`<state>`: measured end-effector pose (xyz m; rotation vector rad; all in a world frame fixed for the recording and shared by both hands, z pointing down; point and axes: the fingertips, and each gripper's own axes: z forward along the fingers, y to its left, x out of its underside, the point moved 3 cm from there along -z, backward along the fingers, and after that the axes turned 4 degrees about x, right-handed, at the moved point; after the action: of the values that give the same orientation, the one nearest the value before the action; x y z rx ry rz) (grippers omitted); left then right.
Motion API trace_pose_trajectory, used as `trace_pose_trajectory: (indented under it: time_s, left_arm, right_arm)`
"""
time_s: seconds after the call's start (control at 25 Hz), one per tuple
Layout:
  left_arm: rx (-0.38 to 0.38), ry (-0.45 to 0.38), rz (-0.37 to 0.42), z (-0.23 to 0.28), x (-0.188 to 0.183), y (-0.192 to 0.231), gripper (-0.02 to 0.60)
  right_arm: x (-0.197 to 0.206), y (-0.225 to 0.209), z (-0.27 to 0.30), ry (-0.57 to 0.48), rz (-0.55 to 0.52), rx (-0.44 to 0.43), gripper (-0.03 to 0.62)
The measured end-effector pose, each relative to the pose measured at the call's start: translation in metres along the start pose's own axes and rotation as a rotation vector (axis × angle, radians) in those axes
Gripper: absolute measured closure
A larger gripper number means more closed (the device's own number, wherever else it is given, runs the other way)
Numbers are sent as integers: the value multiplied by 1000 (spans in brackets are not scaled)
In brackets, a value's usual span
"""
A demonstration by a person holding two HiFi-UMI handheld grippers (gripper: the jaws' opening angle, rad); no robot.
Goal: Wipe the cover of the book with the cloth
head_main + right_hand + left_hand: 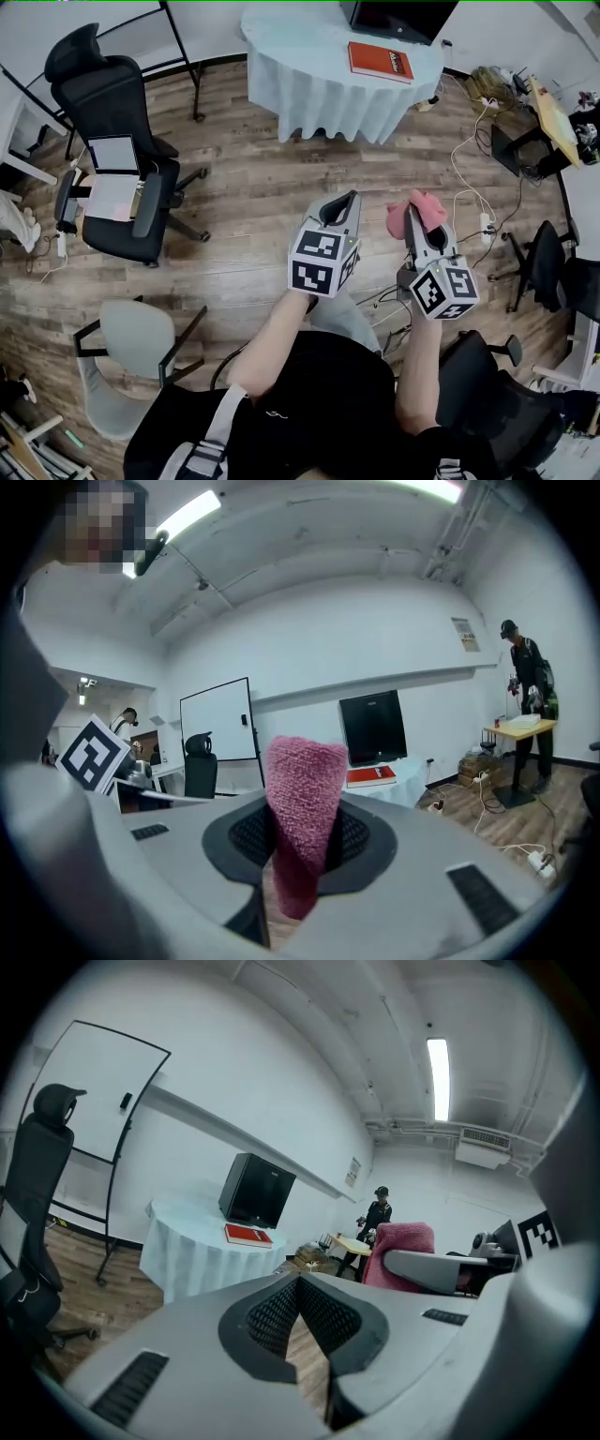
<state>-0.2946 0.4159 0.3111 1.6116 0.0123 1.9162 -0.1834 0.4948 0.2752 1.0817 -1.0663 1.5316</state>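
Far left, a black office chair [112, 141] stands on the wooden floor [244, 206], with papers on its seat. A grey chair [131, 347] stands nearer, also at left. The left gripper view shows a whiteboard [94, 1091] against the white wall behind these chairs.

Centre, far: a round tabletop [300, 42] draped in a pale cloth cover that hangs to the floor. A black monitor [398, 17] sits at its far edge. The red book [380, 62] lies flat on the tabletop just in front of the monitor, well apart from both tools.

Centre, near: the left tool [351, 197] is held above the floor, pointing towards the tabletop. Its jaws meet at the tips and nothing is between them.

Just right of it, the right tool [411, 210] is clamped on the pink cloth [431, 208]. The cloth stands up past the jaw tips and hangs down below them.

Right: white cables [469, 187] and a power strip lie on the floor. A person [527, 677] stands by a small wooden desk [516, 726] at the far right.
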Motion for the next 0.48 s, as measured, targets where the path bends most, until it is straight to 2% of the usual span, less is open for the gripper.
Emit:
trace_pose_trajectory:
  time_s: [0.28,0.48]
  left_arm:
    - [38,98,-20,80,16,-7,566]
    - [27,136,14,127,-4,-11,568]
  right_arm:
    - [11,-55,39,52,40,24,499]
    - [-2,-99,70,34,110,29,499]
